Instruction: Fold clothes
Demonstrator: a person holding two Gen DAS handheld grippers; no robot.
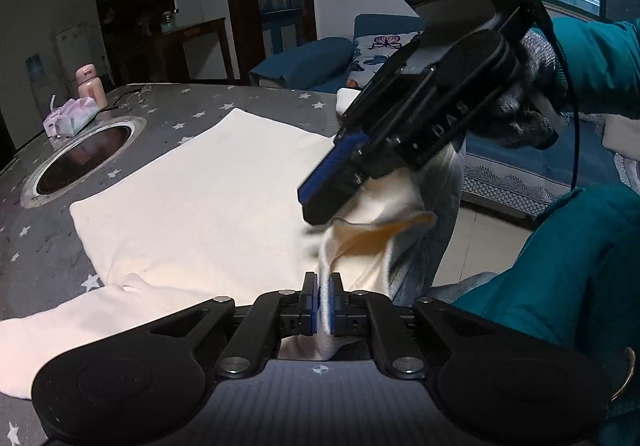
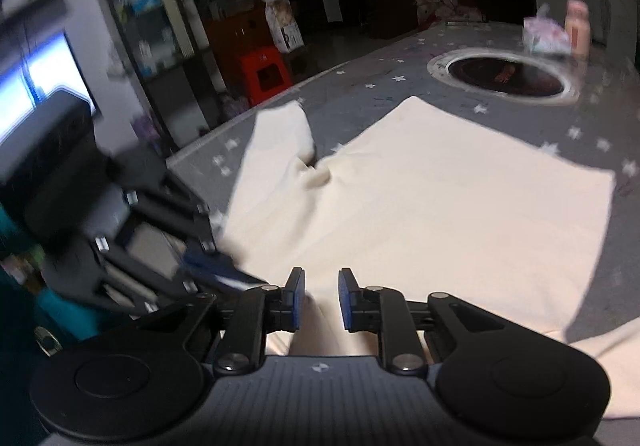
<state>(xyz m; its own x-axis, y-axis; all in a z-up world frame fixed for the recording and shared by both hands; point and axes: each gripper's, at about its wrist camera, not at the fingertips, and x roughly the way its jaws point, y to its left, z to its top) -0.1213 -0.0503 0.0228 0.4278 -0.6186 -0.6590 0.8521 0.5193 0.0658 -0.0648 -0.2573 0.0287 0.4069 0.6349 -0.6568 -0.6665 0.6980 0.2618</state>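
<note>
Lying spread on the star-print table [image 1: 168, 113], a cream shirt [image 1: 208, 205] has its near edge pinched in the left gripper [image 1: 322, 300], apparently to lift it for a fold. The right gripper [image 2: 321, 300], jaws parted and empty, hovers over the near cloth, likely seeking a second hold.

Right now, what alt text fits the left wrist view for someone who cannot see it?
The left gripper is shut on an edge of a cream garment spread over a star-patterned grey table. The right gripper hangs above the same raised edge; a pink bottle stands far back.
</note>
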